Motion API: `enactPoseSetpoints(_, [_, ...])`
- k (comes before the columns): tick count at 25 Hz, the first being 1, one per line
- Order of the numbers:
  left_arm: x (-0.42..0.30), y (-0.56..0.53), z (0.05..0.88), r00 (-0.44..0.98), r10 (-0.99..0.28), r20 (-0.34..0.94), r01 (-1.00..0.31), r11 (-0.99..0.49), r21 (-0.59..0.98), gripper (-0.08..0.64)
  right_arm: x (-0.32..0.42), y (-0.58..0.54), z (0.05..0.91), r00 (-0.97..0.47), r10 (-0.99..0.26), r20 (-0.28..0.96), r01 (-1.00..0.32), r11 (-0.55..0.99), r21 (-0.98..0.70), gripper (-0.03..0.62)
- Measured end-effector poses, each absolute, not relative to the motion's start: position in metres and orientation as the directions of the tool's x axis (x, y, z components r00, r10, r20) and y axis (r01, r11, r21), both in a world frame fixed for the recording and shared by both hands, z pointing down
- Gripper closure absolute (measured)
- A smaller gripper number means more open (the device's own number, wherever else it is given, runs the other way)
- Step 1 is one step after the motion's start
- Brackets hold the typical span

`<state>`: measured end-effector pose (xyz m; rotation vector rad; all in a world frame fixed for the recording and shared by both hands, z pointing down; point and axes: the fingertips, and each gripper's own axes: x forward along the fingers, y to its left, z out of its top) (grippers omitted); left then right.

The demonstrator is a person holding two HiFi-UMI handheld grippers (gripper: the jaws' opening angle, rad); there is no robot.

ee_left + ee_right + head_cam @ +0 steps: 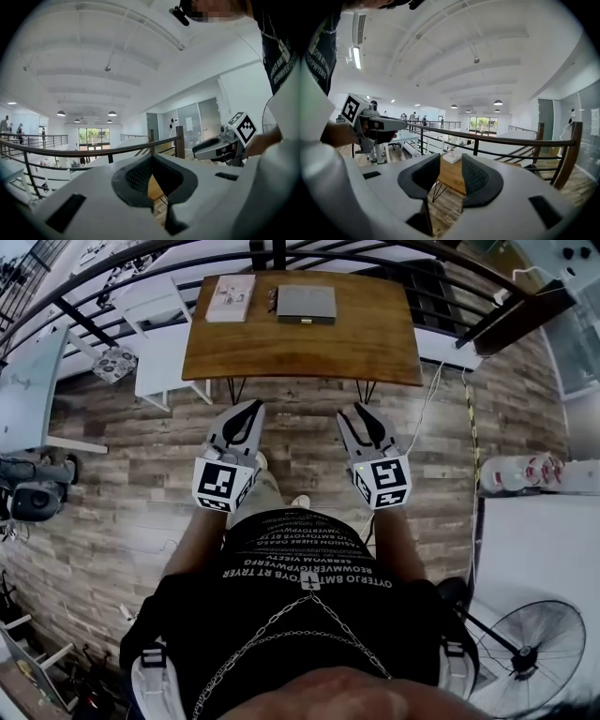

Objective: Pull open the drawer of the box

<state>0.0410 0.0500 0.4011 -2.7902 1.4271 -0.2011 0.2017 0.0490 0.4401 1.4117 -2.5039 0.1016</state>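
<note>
**Drawer not yet touched, both grippers short of the table**

I count two flat boxes, both at the far end of the wooden table [309,348]: a grey box [306,303] near the middle and a white box [230,298] just to its left, lying apart from each other. From my head view I cannot tell which one has the drawer, and I see no handle or front edge clearly. The grey one looks the likelier to me. Neither box shows a drawer pulled out.

As I judge it, none of the task is done. I have yet to reach the box, grip the drawer front and pull.

I am working with two grippers, both held over the plank floor [141,474] on the near side of the table, well apart from either box. The left gripper [255,407] has its fingers together at the tips with nothing between them. The right gripper [349,411] has its fingers apart, and through the gap I see only the table and floor, so it is empty.

A dark railing [281,254] runs behind the one table.
</note>
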Motion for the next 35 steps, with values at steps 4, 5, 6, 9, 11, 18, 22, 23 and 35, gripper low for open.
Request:
enactPoseSetpoints(4, [0.046, 0.05, 0.403, 0.588, -0.801, 0.111, -0.8, -0.596, -0.064, 0.555, 0.198, 0.046, 0.445, -0.504, -0.823, 0.262, -0.842, 0.535, 0.063, 0.453])
enactPoseSetpoints(5, [0.045, 0.051, 0.404, 0.586, -0.802, 0.115, -0.801, -0.595, -0.062, 0.555, 0.197, 0.045, 0.444, -0.507, -0.821, 0.261, -0.84, 0.539, 0.064, 0.453])
enactPoseSetpoints(6, [0.043, 0.051, 0.406, 0.584, -0.803, 0.12, -0.803, -0.593, -0.059, 0.555, 0.195, 0.043, 0.443, -0.51, -0.82, 0.26, -0.838, 0.542, 0.066, 0.454])
enactPoseSetpoints(9, [0.034, 0.046, 0.411, 0.574, -0.808, 0.133, -0.81, -0.584, -0.055, 0.555, 0.188, 0.035, 0.441, -0.516, -0.819, 0.251, -0.834, 0.547, 0.071, 0.453])
enactPoseSetpoints(11, [0.028, 0.041, 0.409, 0.565, -0.815, 0.131, -0.816, -0.575, -0.056, 0.555, 0.184, 0.03, 0.441, -0.522, -0.816, 0.248, -0.831, 0.553, 0.069, 0.453])
enactPoseSetpoints(18, [0.02, 0.023, 0.411, 0.558, -0.817, 0.144, -0.82, -0.57, -0.055, 0.555, 0.168, 0.006, 0.447, -0.54, -0.802, 0.256, -0.819, 0.571, 0.061, 0.453])
enactPoseSetpoints(22, [0.013, 0.009, 0.419, 0.554, -0.817, 0.161, -0.823, -0.567, -0.043, 0.555, 0.157, -0.011, 0.448, -0.55, -0.793, 0.262, -0.811, 0.582, 0.06, 0.454])
enactPoseSetpoints(23, [0.01, 0.005, 0.42, 0.554, -0.817, 0.162, -0.823, -0.566, -0.04, 0.555, 0.155, -0.015, 0.449, -0.55, -0.793, 0.263, -0.811, 0.582, 0.06, 0.453])
enactPoseSetpoints(35, [0.005, -0.065, 0.424, 0.587, -0.791, 0.173, -0.799, -0.6, -0.031, 0.555, 0.145, -0.081, 0.454, -0.529, -0.801, 0.281, -0.824, 0.563, 0.055, 0.453])
